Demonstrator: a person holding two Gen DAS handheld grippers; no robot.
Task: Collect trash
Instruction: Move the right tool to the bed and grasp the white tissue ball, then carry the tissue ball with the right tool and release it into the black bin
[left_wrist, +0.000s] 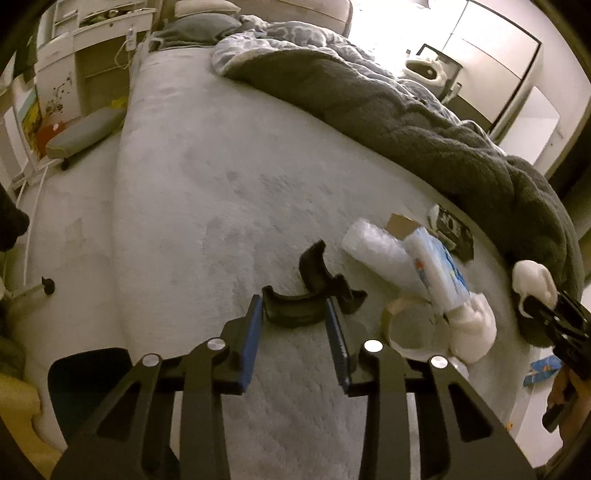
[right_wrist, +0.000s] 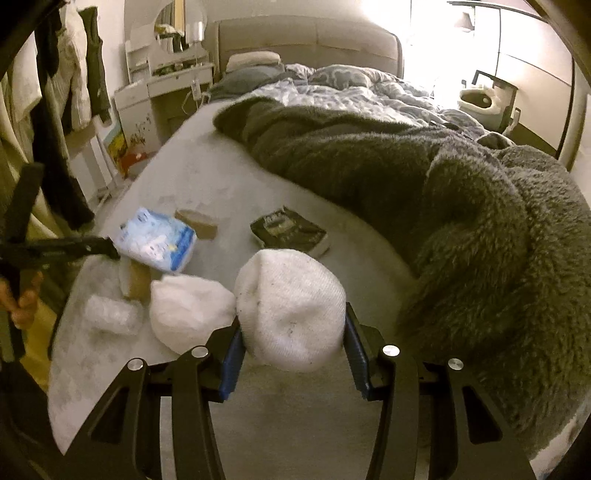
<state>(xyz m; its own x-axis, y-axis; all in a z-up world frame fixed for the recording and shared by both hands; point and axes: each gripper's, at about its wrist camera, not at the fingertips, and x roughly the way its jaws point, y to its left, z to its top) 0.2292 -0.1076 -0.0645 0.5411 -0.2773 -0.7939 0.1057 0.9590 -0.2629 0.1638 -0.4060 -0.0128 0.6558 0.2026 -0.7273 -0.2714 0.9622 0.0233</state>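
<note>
Right wrist view shows my right gripper (right_wrist: 293, 341) clamped across a soft, light white wad (right_wrist: 291, 306) at lower centre, squashing easily, while my left gripper (left_wrist: 293, 325) stands apart around a stiff black curved scrap (left_wrist: 295, 308).

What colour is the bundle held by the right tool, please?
White bundle, clearest in the right wrist view.

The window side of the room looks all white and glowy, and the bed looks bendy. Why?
Left wrist view: bright light washes out the top right beside the wardrobe, and the fisheye lens curves the bed edge. Right wrist view: the same glare whites out the top right, the white bundle in the right gripper looks sharp, and the tissue pack is smeared.
</note>
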